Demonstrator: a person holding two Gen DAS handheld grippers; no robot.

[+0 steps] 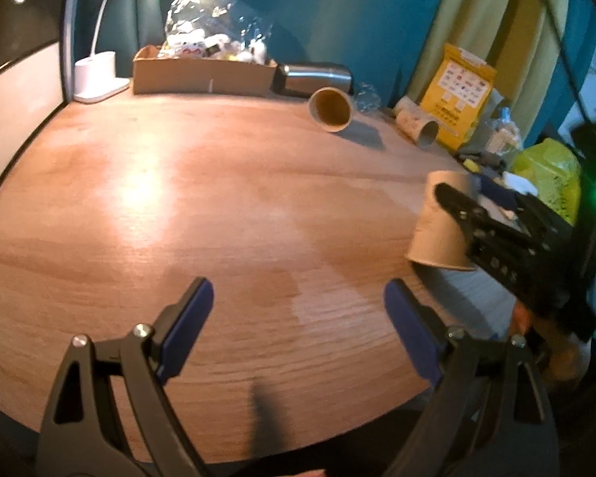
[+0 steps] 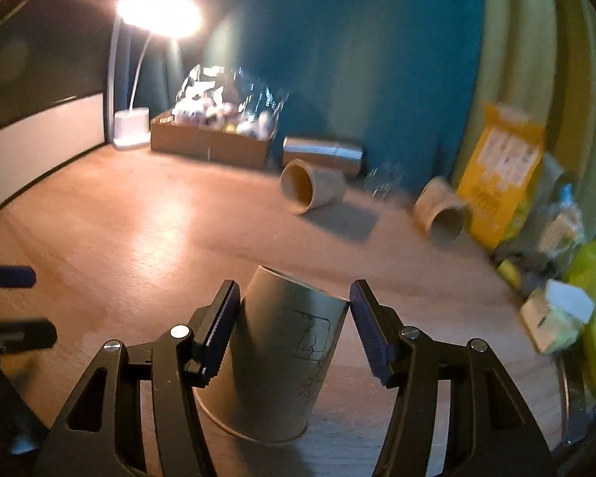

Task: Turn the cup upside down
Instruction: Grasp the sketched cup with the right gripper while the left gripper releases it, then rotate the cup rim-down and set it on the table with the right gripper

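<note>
Paper cup (image 2: 282,349) inverted between right tool (image 2: 294,314) pads, rim partly hidden

My wooden table (image 1: 218,198) sits against a teal wall (image 2: 337,59), w/ pale green curtains (image 2: 536,79) at right. A lit white desk lamp (image 2: 131,127) in the far left corner casts warm glare across the tabletop.

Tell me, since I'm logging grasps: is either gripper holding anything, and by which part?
The right gripper holds the paper cup by its side wall near the base, mouth down. The left gripper holds nothing.
</note>
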